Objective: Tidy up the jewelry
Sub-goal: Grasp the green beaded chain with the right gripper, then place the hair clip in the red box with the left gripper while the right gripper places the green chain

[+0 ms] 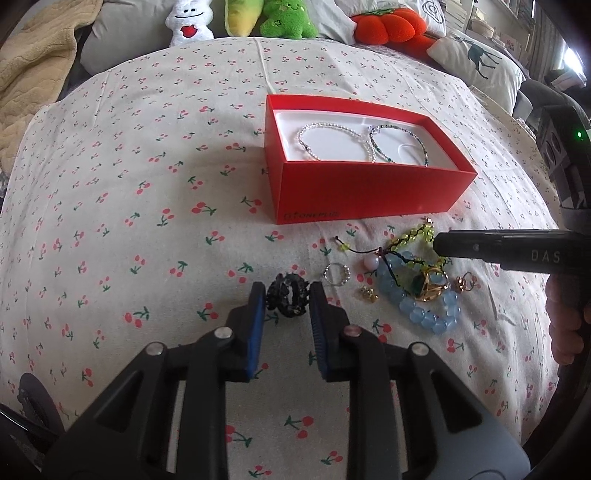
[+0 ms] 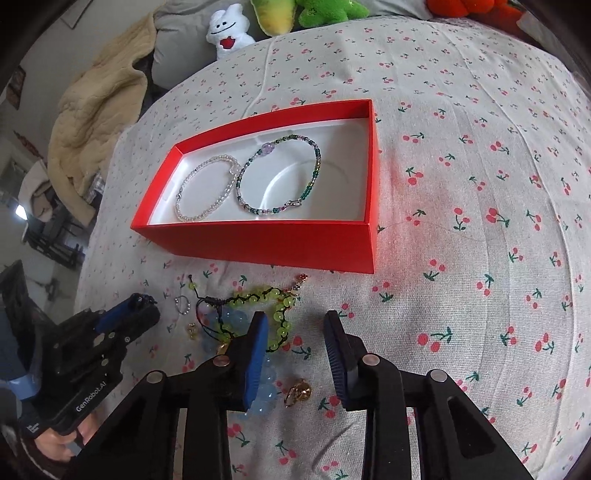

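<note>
In the left wrist view, the left tool (image 1: 287, 295) sits at lower centre, its ribbed blue rubber pads either side of a coiled black beaded bracelet (image 1: 289, 296) that lies on the bed's cherry-print cotton sheet (image 1: 129, 184). The pads look to touch the coil on both sides, though I cannot tell whether they are pressing it.

Above and right of centre stands a glossy red rectangular cardboard box (image 1: 354, 192) with a smooth white moulded liner. Inside lie a clear glass-bead bracelet (image 1: 332, 142) on the left and a green and purple seed-bead bracelet (image 1: 399, 146) just beside it on the right.

Below the box, right of centre, loose pieces cluster on the sheet: a small silver beaded ring (image 1: 336, 274), a chunky pale blue round-bead bracelet (image 1: 424, 302), a yellow-green bead bracelet on black knotted cord (image 1: 413, 236), and a gold wire ring with a green stone (image 1: 430, 284) resting on the blue beads.

In the right wrist view, the right tool (image 2: 296, 345) occupies the lower centre with its fingers spread wide and nothing between them, the left finger overlapping the blue and yellow-green beads.

Soft plush toys (image 1: 284, 18) line the top edge.
</note>
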`<state>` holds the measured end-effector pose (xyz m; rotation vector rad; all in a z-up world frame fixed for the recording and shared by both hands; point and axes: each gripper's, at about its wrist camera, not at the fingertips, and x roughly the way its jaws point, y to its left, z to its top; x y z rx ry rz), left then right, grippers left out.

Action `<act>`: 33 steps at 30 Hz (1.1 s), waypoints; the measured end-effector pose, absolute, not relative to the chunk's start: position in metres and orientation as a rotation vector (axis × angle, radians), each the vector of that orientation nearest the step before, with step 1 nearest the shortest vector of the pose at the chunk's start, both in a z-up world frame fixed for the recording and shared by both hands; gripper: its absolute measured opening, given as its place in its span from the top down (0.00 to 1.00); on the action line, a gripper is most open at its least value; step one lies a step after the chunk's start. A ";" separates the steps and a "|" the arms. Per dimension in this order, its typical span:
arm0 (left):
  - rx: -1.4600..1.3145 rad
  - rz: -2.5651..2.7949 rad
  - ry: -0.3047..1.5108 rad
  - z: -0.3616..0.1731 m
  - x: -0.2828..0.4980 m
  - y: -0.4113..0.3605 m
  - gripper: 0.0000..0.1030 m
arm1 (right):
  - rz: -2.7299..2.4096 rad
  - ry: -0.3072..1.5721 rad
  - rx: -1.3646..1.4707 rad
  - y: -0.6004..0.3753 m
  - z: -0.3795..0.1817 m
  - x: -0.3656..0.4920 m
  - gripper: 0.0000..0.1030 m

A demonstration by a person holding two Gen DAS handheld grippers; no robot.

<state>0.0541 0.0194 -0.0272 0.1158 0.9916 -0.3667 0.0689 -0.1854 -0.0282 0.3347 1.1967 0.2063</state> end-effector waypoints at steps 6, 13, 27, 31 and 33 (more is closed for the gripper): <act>0.110 -0.370 0.989 -0.023 0.051 0.023 0.75 | 0.209 1.246 0.432 -0.185 -0.031 0.073 0.78; 0.108 -0.350 1.014 -0.027 0.053 0.024 0.75 | 0.189 1.267 0.413 -0.176 -0.037 0.077 0.90; 0.069 -0.356 1.005 -0.006 0.057 0.022 0.75 | 0.225 1.167 0.316 -0.154 0.013 0.073 0.95; 0.050 -0.365 0.990 0.004 0.059 0.020 0.75 | 0.243 1.094 0.279 -0.143 0.037 0.070 0.95; 0.043 -0.372 0.981 0.009 0.061 0.019 0.75 | 0.245 1.060 0.273 -0.143 0.048 0.070 0.95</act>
